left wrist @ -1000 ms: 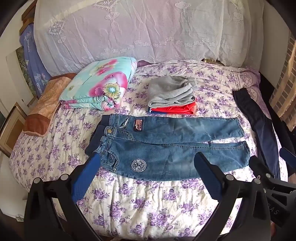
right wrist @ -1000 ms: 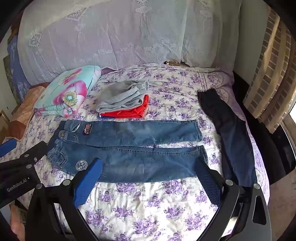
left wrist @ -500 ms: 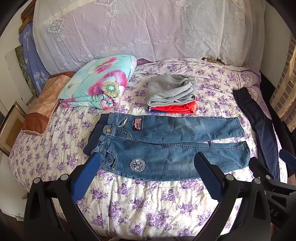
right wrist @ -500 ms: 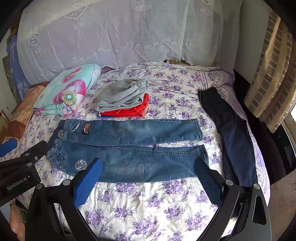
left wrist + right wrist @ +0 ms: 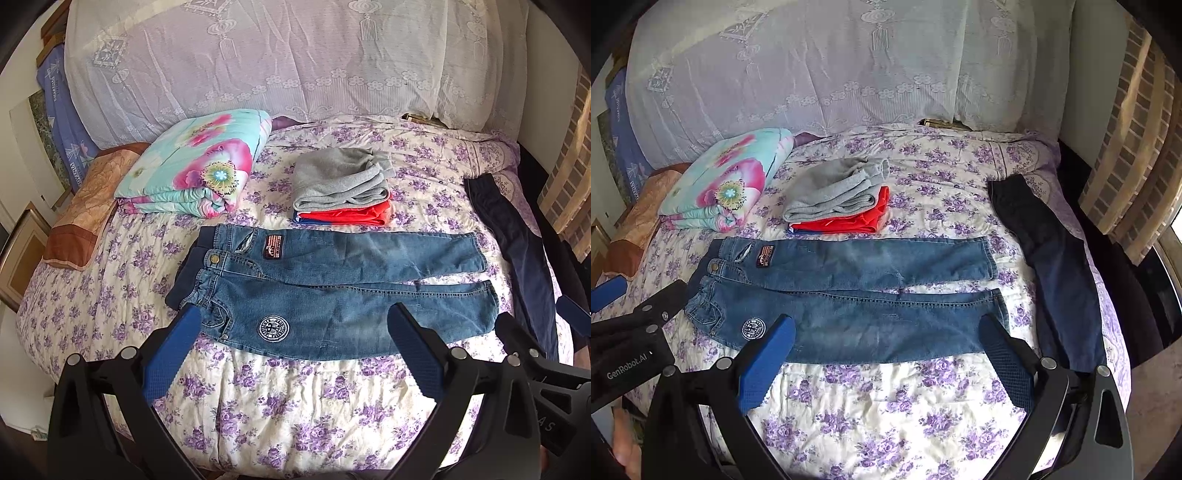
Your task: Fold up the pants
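Observation:
Blue jeans (image 5: 332, 291) (image 5: 849, 295) lie flat on the flowered bedspread, waist to the left, legs stretched to the right, with a round white patch near the front hip. My left gripper (image 5: 293, 332) hovers open above the near edge of the jeans, around the waist and thigh. My right gripper (image 5: 886, 343) hangs open over the near leg, toward the hems. Neither touches the cloth. Each gripper's black body shows at the edge of the other's view.
A folded grey and red clothes stack (image 5: 341, 188) sits just behind the jeans. A rolled floral quilt (image 5: 195, 166) lies back left. Dark navy pants (image 5: 1052, 273) stretch along the bed's right side. White lace cloth (image 5: 277, 55) covers the headboard. A brick wall (image 5: 1134, 129) stands right.
Both grippers have drifted slightly, so the jeans sit a little lower and nearer in view. Both stay open, and the jeans have not moved.

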`<state>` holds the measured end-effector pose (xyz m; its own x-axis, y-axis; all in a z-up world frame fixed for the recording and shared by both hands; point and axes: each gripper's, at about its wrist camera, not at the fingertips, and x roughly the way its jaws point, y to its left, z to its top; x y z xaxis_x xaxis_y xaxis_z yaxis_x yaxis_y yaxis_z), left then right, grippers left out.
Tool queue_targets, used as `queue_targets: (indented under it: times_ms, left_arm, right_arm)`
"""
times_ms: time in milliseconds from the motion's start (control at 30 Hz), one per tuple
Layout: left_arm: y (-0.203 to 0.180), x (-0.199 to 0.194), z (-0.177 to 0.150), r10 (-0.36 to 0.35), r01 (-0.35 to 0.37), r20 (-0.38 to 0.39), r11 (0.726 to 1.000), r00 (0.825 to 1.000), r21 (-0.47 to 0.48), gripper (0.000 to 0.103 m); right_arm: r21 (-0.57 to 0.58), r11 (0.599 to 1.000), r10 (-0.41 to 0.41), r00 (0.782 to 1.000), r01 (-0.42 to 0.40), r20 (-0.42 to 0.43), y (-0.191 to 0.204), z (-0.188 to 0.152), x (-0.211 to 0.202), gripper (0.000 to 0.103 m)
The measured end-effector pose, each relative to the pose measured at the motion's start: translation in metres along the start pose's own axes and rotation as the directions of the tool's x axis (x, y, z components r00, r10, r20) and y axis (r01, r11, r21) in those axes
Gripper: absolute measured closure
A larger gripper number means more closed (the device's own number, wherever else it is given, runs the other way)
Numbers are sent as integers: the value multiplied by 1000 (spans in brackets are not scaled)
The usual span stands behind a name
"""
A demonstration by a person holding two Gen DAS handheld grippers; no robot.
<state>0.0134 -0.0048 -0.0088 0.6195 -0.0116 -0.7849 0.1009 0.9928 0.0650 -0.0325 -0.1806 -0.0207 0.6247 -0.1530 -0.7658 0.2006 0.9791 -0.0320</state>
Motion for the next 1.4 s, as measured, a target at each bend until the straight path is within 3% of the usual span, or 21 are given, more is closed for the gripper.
queue_targets:
  times_ms: [1400]
  left_arm:
    - [-4, -3, -5, -4, 4, -5, 1000, 1000, 2, 5]
  right_arm:
    - [1, 1000, 3, 1000, -3, -3, 4, -1, 1, 3]
